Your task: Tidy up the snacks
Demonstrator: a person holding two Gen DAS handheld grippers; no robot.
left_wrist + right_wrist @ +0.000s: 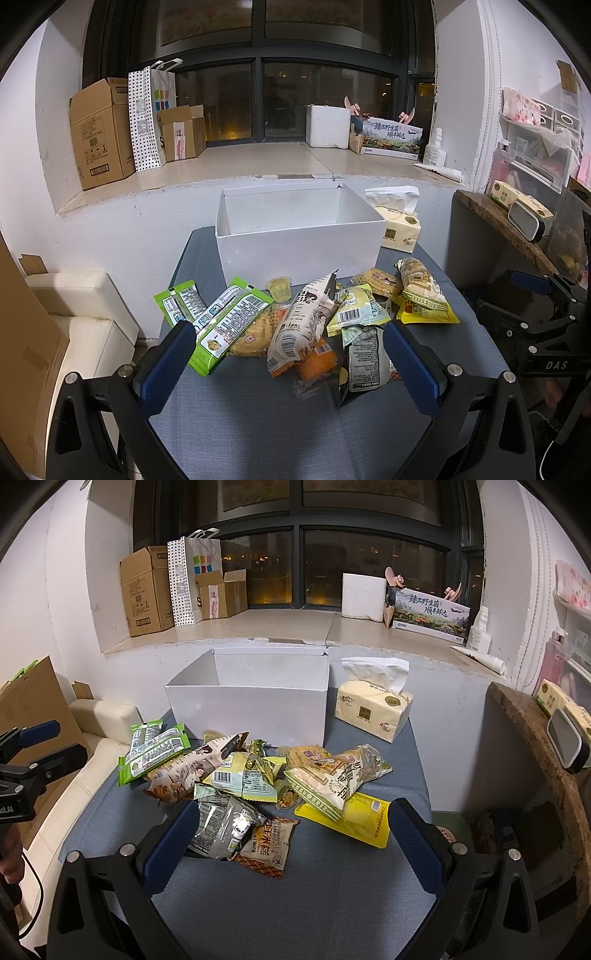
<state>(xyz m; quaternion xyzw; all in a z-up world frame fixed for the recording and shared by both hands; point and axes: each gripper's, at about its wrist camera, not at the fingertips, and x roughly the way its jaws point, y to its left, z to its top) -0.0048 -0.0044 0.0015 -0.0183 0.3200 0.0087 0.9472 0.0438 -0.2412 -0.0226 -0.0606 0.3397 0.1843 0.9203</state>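
Observation:
A pile of snack packets (317, 325) lies on the blue-grey table (258, 424), in front of an open empty white box (299, 247). Green packets (229, 321) lie at the pile's left, a yellow packet (424, 314) at its right, a small jelly cup (279, 289) near the box. My left gripper (288, 343) is open and empty, just short of the pile. In the right wrist view the pile (251, 775) and box (251, 705) show again. My right gripper (291, 827) is open and empty, its fingers either side of a grey packet (221, 830) and a brown packet (267, 845).
A tissue pack (373, 709) stands right of the box. A white cushioned seat (85, 314) is left of the table, a wooden shelf (535, 746) to the right. Cardboard boxes (99, 133), a paper bag and a foam box (327, 125) sit on the window ledge behind.

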